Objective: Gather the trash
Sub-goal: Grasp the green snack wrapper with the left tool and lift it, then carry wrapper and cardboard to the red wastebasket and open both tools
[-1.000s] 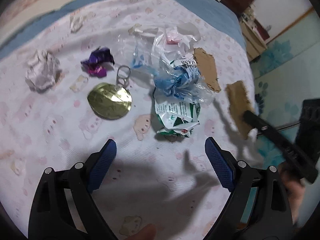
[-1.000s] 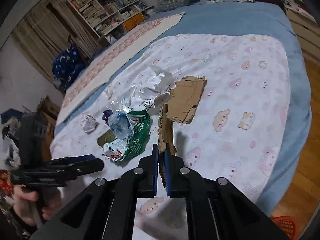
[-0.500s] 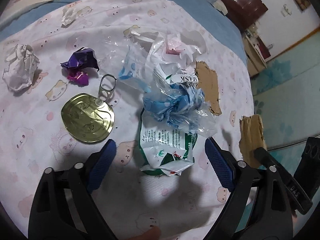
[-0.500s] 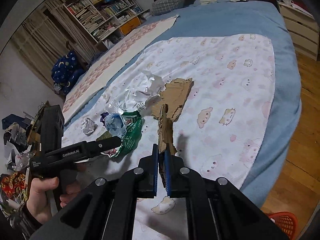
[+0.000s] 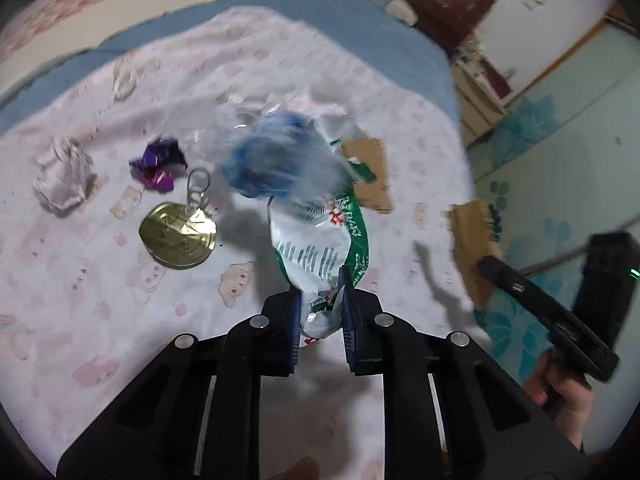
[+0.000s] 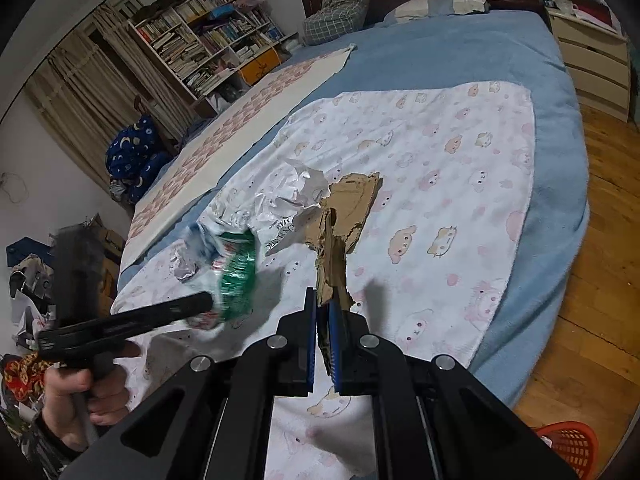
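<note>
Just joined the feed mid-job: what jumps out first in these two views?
The left tool is closing on a green-and-white wrapper, with a blue plastic wad blurred above it over the pink-patterned blanket. The right tool is shut on a torn cardboard strip standing upright. Left of the wrapper lie a gold can lid, a purple foil scrap and a crumpled paper ball.

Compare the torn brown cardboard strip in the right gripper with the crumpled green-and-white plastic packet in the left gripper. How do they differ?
The torn brown cardboard strip is stiff and plain; the crumpled green-and-white plastic packet is soft, glossy and printed. The strip stands alone; the packet carries a blue-and-clear plastic wad. The right gripper is shut; the left gripper's jaws are closing. Both are trash, held off the bed.
</note>
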A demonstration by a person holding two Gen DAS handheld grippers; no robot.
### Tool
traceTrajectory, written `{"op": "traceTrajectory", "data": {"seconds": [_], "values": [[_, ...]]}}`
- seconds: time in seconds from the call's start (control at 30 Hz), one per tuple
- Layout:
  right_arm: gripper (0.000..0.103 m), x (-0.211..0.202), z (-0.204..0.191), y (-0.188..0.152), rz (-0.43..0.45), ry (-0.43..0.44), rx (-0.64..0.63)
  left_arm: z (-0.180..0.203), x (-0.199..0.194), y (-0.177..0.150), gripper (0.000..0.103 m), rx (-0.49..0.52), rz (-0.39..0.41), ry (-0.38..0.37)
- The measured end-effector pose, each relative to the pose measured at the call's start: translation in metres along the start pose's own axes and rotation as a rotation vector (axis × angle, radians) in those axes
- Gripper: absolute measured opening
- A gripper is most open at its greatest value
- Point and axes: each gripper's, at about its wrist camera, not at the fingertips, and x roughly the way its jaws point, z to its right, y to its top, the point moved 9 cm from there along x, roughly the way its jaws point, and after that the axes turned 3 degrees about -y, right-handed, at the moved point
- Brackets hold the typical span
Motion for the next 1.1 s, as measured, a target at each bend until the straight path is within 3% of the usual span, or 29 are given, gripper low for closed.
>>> {"op": "traceTrajectory", "data": {"seconds": [0.13,0.27,0.47,0.6,0.8,0.97,1.1], "values": [[0.007,-0.015,-0.004,-0.003,0.026,0.0,0.001,0.019,-0.042,-0.005,0.017,0.054,0.062,-0.066],[0.007,-0.04,-0.008,-0.01,0.057,0.001,0.01,0.036,-0.07,-0.01,0.017,0.101,0.124,-0.086],[0.007,-0.103,-0.012,-0.028,0.125,-0.02,-0.006,0.073,-0.098,-0.016,0.017,0.161,0.197,-0.142],[0.007,-0.161,0.001,-0.052,0.18,-0.078,-0.015,0.103,-0.108,-0.028,0.017,0.25,0.245,-0.117],[0.007,-0.256,0.048,-0.096,0.265,-0.196,0.019,0.173,-0.083,-0.068,0.017,0.39,0.22,-0.131],[0.007,-0.322,0.108,-0.143,0.304,-0.286,0.124,0.235,-0.026,-0.114,0.017,0.528,0.124,-0.157],[0.007,-0.344,0.16,-0.174,0.307,-0.322,0.205,0.266,0.034,-0.154,0.017,0.613,0.007,-0.158]]}}
